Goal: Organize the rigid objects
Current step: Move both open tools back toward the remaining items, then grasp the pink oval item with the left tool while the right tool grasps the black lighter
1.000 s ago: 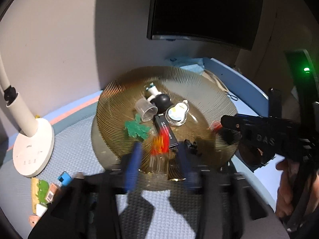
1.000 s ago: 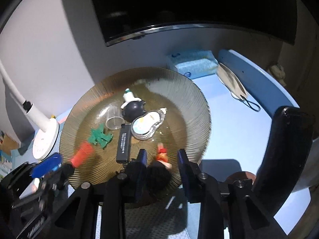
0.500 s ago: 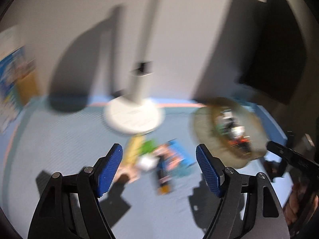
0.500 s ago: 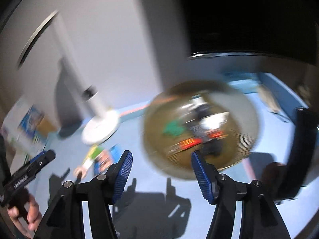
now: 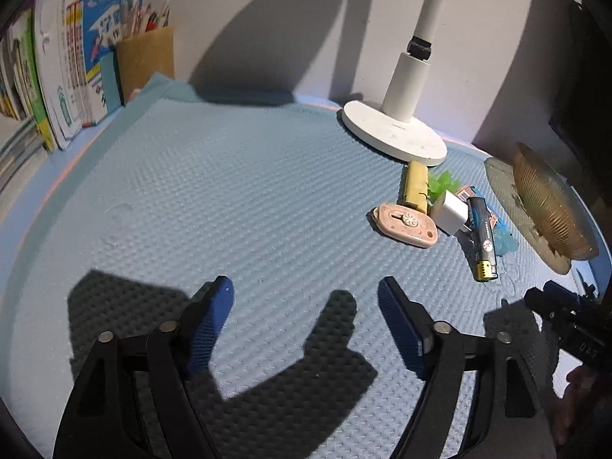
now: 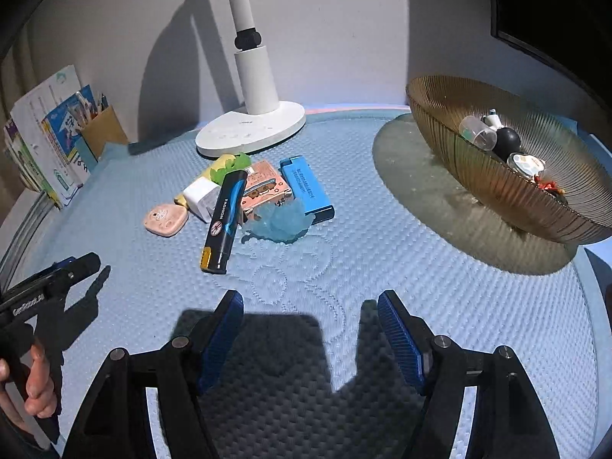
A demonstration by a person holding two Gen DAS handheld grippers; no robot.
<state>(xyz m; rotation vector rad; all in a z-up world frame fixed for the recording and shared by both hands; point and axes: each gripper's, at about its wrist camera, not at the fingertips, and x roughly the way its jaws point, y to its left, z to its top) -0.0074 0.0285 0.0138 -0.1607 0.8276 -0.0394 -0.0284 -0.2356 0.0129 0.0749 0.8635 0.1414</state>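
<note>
We hold the left gripper [image 5: 305,306] and right gripper [image 6: 310,315] spread wide, empty, over the blue mat [image 6: 382,252]. Ahead of the right gripper, slightly left, lies the lighter [image 6: 223,221] among a clutter pile; the bowl [image 6: 478,176] sits ahead-right, holding small items.

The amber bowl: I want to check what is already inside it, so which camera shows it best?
The right wrist view. There the amber bowl faces the camera, so the clear cup and black ball inside show. The left wrist view catches the bowl edge-on at the frame's right, contents hidden.
</note>
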